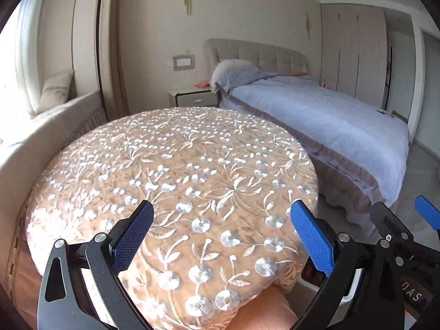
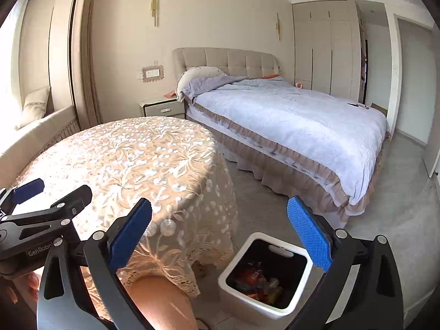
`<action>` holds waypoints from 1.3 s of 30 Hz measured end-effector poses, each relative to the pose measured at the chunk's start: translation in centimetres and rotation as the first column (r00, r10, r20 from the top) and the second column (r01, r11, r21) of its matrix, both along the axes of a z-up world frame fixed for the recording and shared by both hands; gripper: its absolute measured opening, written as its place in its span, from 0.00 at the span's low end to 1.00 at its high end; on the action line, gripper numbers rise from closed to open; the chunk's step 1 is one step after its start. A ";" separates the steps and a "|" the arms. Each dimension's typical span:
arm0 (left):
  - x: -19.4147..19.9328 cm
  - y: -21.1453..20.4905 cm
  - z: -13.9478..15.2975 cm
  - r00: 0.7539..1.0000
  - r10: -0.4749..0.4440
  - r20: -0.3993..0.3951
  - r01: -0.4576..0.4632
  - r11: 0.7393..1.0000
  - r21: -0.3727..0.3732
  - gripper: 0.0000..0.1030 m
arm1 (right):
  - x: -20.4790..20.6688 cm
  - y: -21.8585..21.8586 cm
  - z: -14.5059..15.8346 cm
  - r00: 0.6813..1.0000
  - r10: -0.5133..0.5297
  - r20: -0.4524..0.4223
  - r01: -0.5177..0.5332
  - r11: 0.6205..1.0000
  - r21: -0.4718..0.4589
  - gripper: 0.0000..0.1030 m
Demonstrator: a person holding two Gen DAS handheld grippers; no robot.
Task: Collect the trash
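A white waste bin (image 2: 254, 304) with a dark liner stands on the floor to the right of the round table (image 2: 132, 151). It holds orange wrappers and other trash (image 2: 258, 277). My right gripper (image 2: 220, 205) hangs open above the bin and the table's edge, with nothing between its blue pads. Over the embroidered cloth of the round table (image 1: 176, 159), my left gripper (image 1: 222, 209) is open and holds nothing. Each gripper also shows in the other's view: the right gripper (image 1: 404, 214) at the right edge, the left gripper (image 2: 52, 192) at the left edge.
A person's knee (image 2: 162, 299) pokes out under the cloth's hem. A bed (image 2: 288, 121) with a blue cover fills the right side, a nightstand (image 2: 162, 107) beside it. A cushioned window seat (image 2: 41, 129) runs along the left. Grey floor (image 2: 398, 220) lies right of the bin.
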State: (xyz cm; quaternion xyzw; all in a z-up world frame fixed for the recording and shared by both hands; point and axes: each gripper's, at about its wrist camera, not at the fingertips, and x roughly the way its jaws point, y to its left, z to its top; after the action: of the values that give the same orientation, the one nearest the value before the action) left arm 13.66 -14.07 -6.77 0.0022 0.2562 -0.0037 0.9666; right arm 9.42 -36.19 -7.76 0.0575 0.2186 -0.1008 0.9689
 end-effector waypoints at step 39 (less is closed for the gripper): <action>-9.3 12.1 4.2 0.894 0.411 0.179 -0.403 0.911 -0.083 0.95 | -4.7 14.2 4.2 0.978 -0.005 0.208 0.002 1.000 0.015 0.95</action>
State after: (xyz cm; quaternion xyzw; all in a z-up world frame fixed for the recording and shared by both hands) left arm 4.40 -2.01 -2.59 -0.0723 0.1561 0.1934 0.9659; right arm 4.70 -21.96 -3.53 0.0753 0.1167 -0.0944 0.9858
